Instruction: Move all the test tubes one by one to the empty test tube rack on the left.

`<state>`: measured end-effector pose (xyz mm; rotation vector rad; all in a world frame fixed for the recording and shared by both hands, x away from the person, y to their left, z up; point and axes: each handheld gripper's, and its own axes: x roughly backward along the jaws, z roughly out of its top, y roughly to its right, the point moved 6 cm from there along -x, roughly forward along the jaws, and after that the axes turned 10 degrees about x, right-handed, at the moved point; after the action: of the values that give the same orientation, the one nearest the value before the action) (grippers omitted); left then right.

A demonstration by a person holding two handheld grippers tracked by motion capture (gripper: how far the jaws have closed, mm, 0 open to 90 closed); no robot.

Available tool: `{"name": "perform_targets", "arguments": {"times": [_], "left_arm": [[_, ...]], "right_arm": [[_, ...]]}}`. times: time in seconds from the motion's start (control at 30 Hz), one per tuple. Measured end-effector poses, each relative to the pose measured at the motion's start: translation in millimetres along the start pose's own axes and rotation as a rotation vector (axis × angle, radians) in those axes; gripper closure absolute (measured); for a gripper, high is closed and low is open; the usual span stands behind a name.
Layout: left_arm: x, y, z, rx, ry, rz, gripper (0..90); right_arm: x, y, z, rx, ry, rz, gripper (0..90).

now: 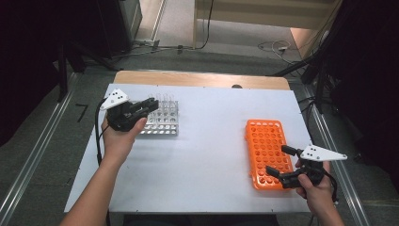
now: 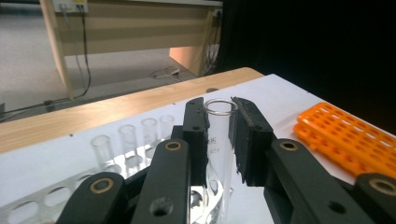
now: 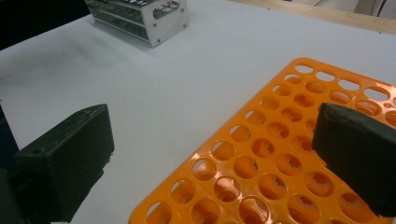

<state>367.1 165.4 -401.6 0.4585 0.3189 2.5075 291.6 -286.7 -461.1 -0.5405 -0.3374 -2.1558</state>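
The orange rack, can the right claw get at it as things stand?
Probably yes. The right claw is open and hangs over the near edge of the orange rack; its holes look empty and nothing lies between. The left claw is across the table, shut on a glass test tube.

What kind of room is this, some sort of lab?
Probably a lab-style recording workspace: a white table holds a metal tube rack and an orange tube rack, with cables on the floor and dark equipment stands around.

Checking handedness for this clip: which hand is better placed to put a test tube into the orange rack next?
Left. The left tongs are already shut on a glass test tube above the metal rack. The right tongs are open and empty at the orange rack.
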Motion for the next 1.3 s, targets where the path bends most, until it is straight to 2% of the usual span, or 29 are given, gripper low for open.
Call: {"name": "perform_targets", "arguments": {"times": [0.37,0.73,1.13,1.3], "left_arm": [[-9.7,-28.5,16.5,0.017,0.028,0.068,76.3],[-24.0,-50.0,29.6,0.006,0.053,0.131,76.4],[-38.7,-74.9,29.6,0.027,0.064,0.199,76.4],[-46.3,-81.2,24.6,0.049,0.052,0.204,76.3]], "right_arm": [[1.2,6.4,-3.6,-0.008,-0.005,-0.020,0.0],[2.6,9.3,-4.6,-0.015,0.003,-0.021,0.0],[3.3,11.0,-5.1,-0.016,0.005,-0.026,0.0],[3.4,11.4,-5.5,-0.017,0.004,-0.027,0.0]]}}
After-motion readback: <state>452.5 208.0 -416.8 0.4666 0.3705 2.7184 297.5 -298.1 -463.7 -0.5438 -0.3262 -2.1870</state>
